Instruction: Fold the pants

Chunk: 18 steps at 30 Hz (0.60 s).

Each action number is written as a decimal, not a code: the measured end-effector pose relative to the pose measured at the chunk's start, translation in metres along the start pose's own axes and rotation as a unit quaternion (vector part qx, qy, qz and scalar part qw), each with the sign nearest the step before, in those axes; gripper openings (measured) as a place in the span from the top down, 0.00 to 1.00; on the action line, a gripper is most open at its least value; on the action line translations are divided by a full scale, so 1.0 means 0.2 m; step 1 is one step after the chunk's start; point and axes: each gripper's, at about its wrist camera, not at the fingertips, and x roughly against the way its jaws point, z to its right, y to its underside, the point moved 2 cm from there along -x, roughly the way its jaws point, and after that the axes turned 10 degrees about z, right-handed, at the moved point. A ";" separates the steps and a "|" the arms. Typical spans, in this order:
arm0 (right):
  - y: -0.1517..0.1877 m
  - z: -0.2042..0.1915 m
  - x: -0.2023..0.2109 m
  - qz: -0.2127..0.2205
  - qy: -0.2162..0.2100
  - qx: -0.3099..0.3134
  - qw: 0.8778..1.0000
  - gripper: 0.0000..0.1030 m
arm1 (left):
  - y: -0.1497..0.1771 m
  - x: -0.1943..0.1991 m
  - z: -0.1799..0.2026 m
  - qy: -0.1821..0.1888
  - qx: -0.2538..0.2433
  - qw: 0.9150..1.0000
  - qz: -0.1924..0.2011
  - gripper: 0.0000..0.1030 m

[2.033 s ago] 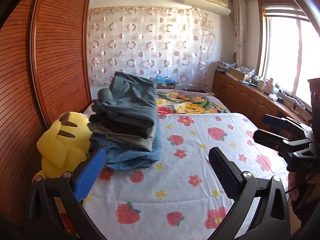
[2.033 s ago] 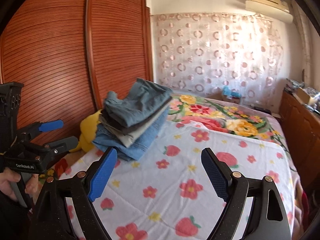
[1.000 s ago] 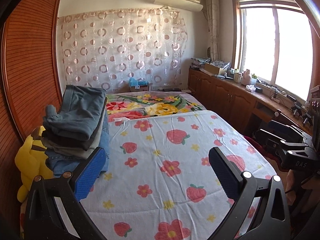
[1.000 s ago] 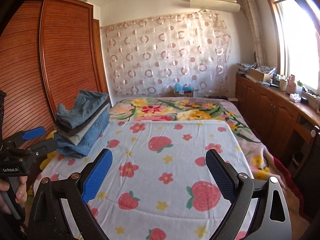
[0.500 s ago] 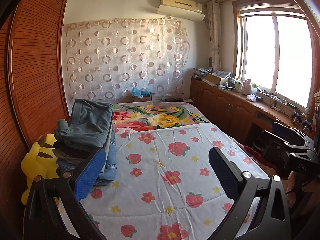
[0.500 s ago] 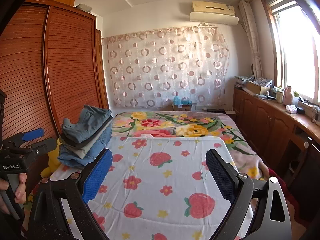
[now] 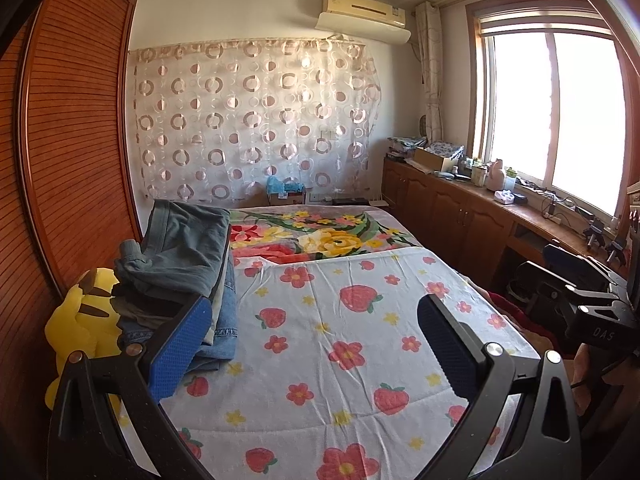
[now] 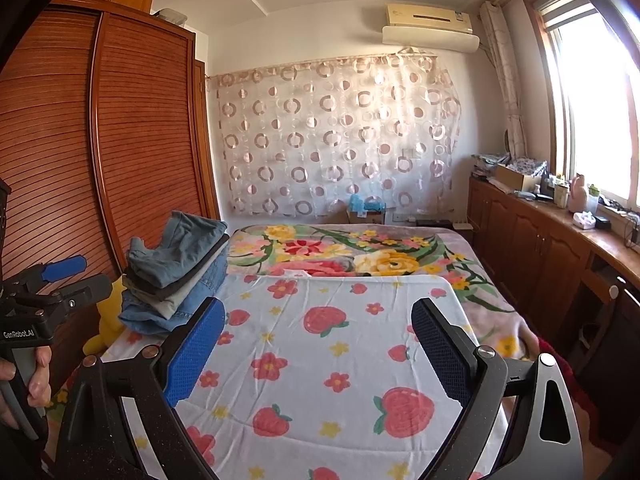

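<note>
While both of my grippers hang spread wide and empty over the strawberry sheet (image 7: 340,344), the stack of pants (image 7: 180,264) sits at left centre of each frame, nearer my left gripper (image 7: 304,344) than my right gripper (image 8: 316,344). Only the right view shows its layered edges — and the left gripper from outside.

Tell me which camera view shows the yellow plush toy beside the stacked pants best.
The left wrist view. There the yellow plush toy shows most of its body and a black-tipped ear, wedged between the stack of folded pants and the wooden wardrobe. The right wrist view shows only a yellow sliver behind the stack.
</note>
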 end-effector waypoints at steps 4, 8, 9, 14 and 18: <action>0.00 0.00 0.00 0.000 0.000 0.000 1.000 0.08 | 0.00 0.00 0.00 0.000 -0.001 1.000 0.000 0.00; 0.00 0.00 0.00 0.000 0.000 -0.001 1.000 0.08 | 0.00 0.01 -0.01 -0.001 0.000 1.000 -0.001 0.00; 0.00 0.00 0.00 0.000 0.000 -0.001 1.000 0.08 | 0.00 0.01 -0.01 -0.001 0.000 1.000 -0.001 0.00; 0.00 -0.01 0.00 0.000 0.000 0.000 1.000 0.08 | 0.00 0.01 -0.01 -0.001 0.000 1.000 -0.001 0.00; 0.00 -0.01 0.00 -0.001 0.000 -0.001 1.000 0.08 | 0.00 0.01 -0.01 -0.001 0.000 1.000 -0.001 0.00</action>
